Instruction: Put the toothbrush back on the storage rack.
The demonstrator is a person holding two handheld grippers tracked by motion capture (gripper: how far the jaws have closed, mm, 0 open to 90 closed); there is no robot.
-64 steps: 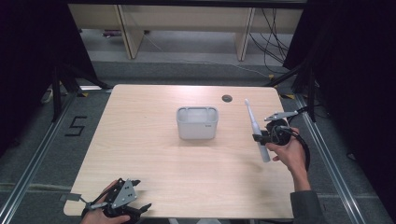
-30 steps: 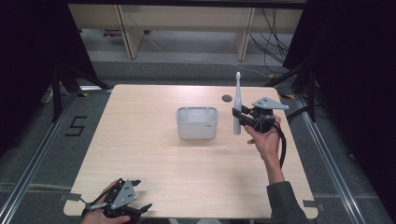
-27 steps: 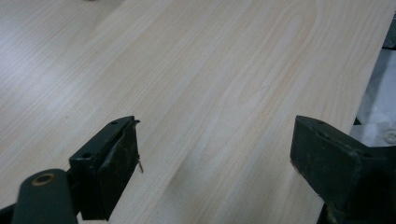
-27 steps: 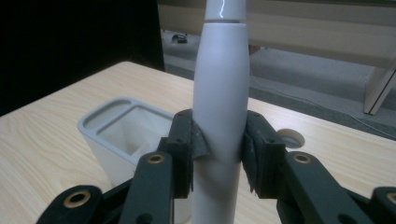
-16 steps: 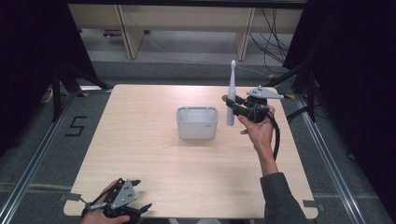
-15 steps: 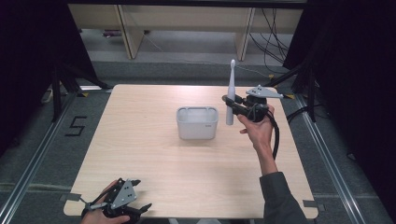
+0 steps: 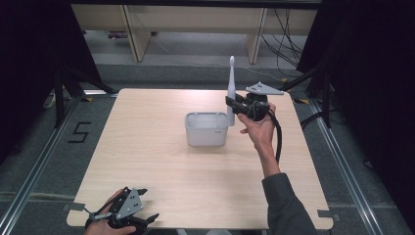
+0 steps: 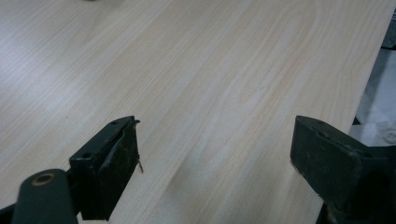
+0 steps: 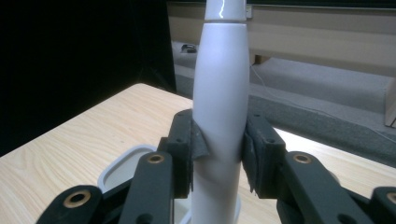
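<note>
Left gripper sits at the near-left table edge, jaws wide with bare wood between them, as the left gripper view confirms; right gripper is further back, clamped on a white electric toothbrush held upright, its lower end at the right rim of the white bin; the right gripper view shows pads pressed into the toothbrush handle; high view shows a "5" on the floor, left of the table.

Black tongs, brass pivot pins, grey triangular plate, dark grey sleeve.
</note>
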